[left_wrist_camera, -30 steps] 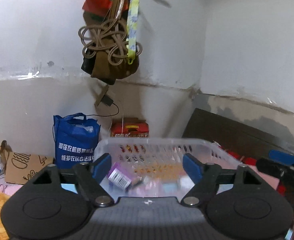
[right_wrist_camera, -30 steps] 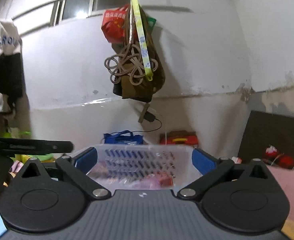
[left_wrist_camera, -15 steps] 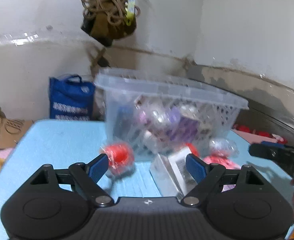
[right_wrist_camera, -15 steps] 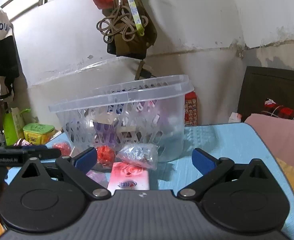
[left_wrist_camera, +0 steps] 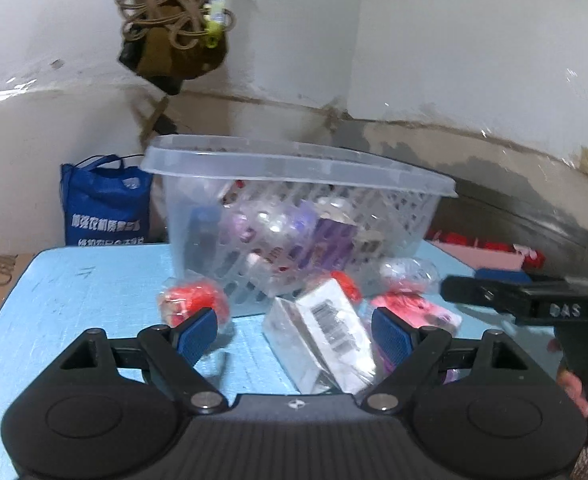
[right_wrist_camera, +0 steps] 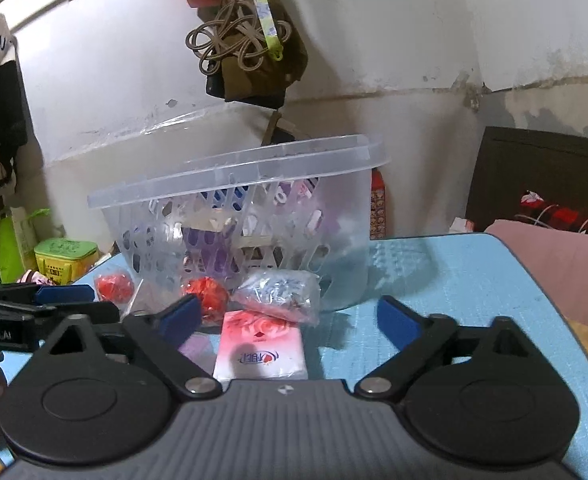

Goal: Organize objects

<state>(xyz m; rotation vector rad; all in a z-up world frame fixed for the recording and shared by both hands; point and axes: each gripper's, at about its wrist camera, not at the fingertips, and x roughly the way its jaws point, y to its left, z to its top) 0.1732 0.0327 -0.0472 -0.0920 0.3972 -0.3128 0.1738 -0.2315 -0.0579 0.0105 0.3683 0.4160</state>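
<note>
Both grippers gape, empty. Left gripper (left_wrist_camera: 294, 330) frames the clear-wrapped barcode box (left_wrist_camera: 325, 340) on the blue table (left_wrist_camera: 74, 300), long axis running toward the basket (left_wrist_camera: 294, 168). Right gripper (right_wrist_camera: 290, 320) frames the pink tissue pack (right_wrist_camera: 260, 350).

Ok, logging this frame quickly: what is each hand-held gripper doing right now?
Left hand-held gripper: open, holding nothing.
Right hand-held gripper: open, holding nothing.

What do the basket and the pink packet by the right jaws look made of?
The basket looks like translucent moulded plastic: its contents show through the slotted walls. The pink packet seems a soft glossy film wrap, likely tissues; its printed face shines slightly.
</note>
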